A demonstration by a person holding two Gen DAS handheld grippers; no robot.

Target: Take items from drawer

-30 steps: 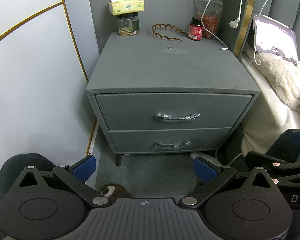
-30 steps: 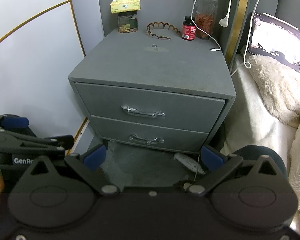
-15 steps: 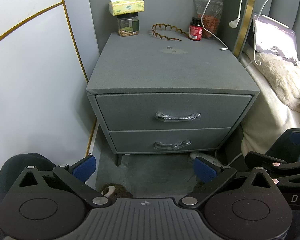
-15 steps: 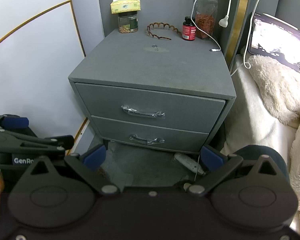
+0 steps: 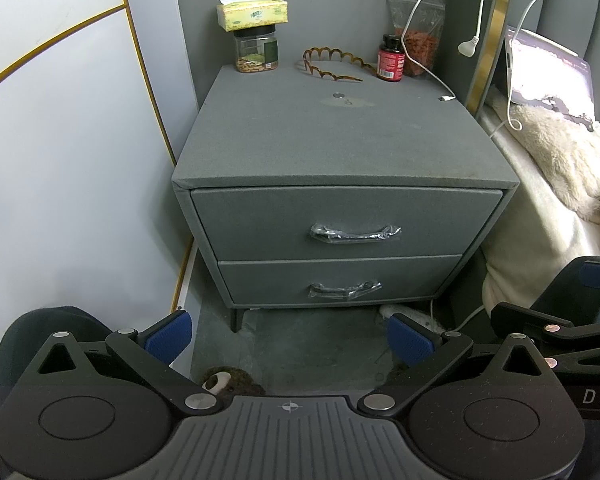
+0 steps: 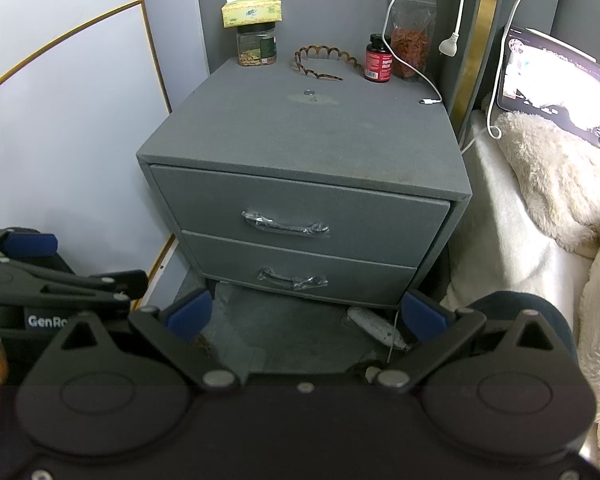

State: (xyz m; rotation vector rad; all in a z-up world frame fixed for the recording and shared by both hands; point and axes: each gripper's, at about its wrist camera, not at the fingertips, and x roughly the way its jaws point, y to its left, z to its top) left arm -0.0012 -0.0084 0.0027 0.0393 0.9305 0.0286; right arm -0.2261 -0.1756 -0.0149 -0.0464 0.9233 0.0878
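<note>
Left wrist view, both drawers (image 5: pixel 346 222) closed as before, left tongs (image 5: pixel 288 338) spread; right tongs (image 6: pixel 306 316) spread, unmoved

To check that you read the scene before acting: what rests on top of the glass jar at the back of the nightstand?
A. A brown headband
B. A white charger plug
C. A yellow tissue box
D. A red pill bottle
C: the yellow tissue box sits directly on the lid of the glass jar, while the other things stand or lie apart from it.
</note>
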